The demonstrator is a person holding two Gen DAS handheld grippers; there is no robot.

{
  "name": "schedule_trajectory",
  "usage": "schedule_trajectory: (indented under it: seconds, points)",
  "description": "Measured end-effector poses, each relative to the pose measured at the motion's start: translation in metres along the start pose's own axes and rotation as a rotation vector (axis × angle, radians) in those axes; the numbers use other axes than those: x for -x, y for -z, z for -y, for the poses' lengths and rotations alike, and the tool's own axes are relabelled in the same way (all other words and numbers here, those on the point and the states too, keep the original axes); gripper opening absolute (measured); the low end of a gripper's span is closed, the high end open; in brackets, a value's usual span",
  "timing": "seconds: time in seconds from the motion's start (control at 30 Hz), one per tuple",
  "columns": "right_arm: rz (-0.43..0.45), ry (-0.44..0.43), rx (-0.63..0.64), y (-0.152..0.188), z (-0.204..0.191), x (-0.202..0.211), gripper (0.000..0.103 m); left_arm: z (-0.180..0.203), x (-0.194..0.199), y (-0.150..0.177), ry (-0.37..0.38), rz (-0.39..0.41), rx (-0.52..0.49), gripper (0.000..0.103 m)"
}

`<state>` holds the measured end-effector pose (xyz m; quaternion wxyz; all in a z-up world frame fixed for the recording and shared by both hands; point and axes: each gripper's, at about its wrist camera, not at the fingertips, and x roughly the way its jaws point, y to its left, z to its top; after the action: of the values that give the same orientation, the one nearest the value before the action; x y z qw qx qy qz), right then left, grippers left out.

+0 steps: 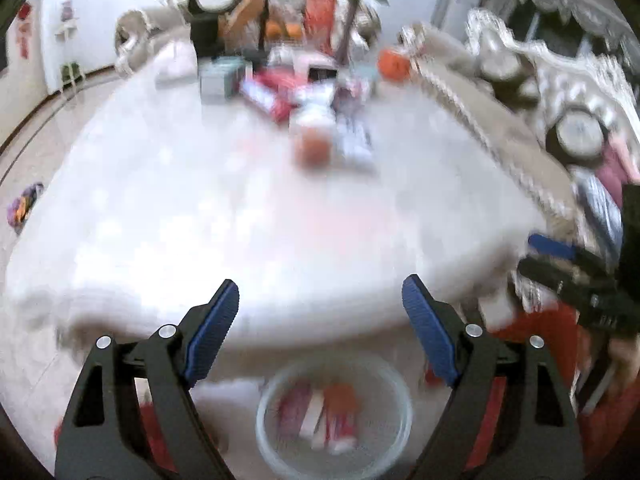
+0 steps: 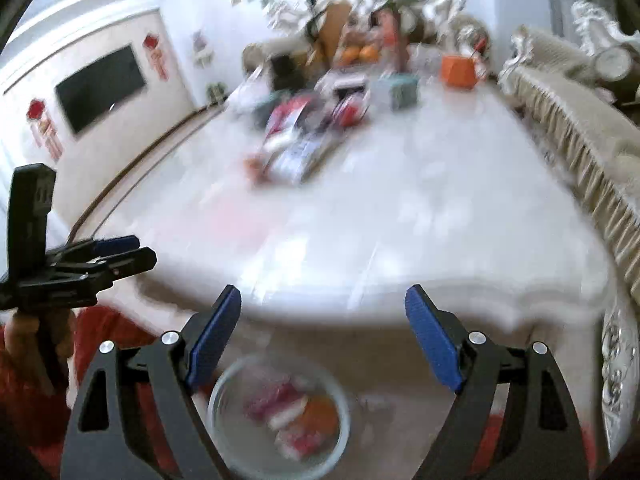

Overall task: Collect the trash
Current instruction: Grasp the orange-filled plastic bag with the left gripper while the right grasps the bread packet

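Both views are motion-blurred. My left gripper (image 1: 320, 304) is open and empty above the near edge of the white table (image 1: 240, 216). Below it on the floor stands a clear round bin (image 1: 334, 412) holding red, white and orange wrappers. My right gripper (image 2: 323, 308) is open and empty over the same table edge (image 2: 400, 216), with the bin (image 2: 278, 408) below. A pile of packets and a small bottle (image 1: 316, 136) lies at the table's far middle; it also shows in the right wrist view (image 2: 296, 148). The left gripper (image 2: 100, 260) shows at the left of the right wrist view, the right gripper (image 1: 560, 268) at the right of the left wrist view.
Boxes, a teal tin (image 2: 400, 92), an orange box (image 2: 458, 70), fruit and flowers crowd the table's far end. A cream sofa with a fringe (image 2: 580, 120) runs along the right side. A dark TV (image 2: 100, 88) hangs on the left wall.
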<state>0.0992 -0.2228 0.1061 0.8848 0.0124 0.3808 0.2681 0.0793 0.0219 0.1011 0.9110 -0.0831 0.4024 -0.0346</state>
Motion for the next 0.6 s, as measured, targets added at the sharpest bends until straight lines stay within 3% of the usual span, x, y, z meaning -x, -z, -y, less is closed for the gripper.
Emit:
schedule_trajectory:
  seconds: [0.13, 0.23, 0.33, 0.4, 0.43, 0.5, 0.6]
  points:
    - [0.042, 0.045, 0.024, -0.049, 0.006, -0.041, 0.080, 0.003, -0.047, -0.053, -0.059, 0.041, 0.080, 0.082]
    - [0.023, 0.065, 0.024, -0.080, 0.008, -0.078, 0.080, -0.001, -0.077, -0.074, -0.108, 0.024, 0.108, 0.082]
    - [-0.055, 0.034, -0.005, -0.110, 0.012, -0.117, 0.080, -0.003, -0.093, -0.085, -0.116, 0.003, 0.113, 0.081]
    - [-0.115, 0.018, -0.002, -0.122, 0.007, -0.130, 0.080, -0.009, -0.096, -0.084, -0.176, 0.003, 0.113, 0.082]
    - [-0.142, 0.039, 0.006, -0.129, 0.005, -0.139, 0.080, -0.012, -0.097, -0.084, -0.128, 0.000, 0.112, 0.082]
    - [-0.171, 0.043, 0.031, -0.138, -0.002, -0.152, 0.080, -0.016, -0.095, -0.083, -0.104, -0.009, 0.104, 0.081]
    - [-0.255, 0.042, 0.064, -0.144, -0.009, -0.174, 0.080, -0.015, -0.095, -0.083, -0.121, -0.009, 0.057, 0.081]
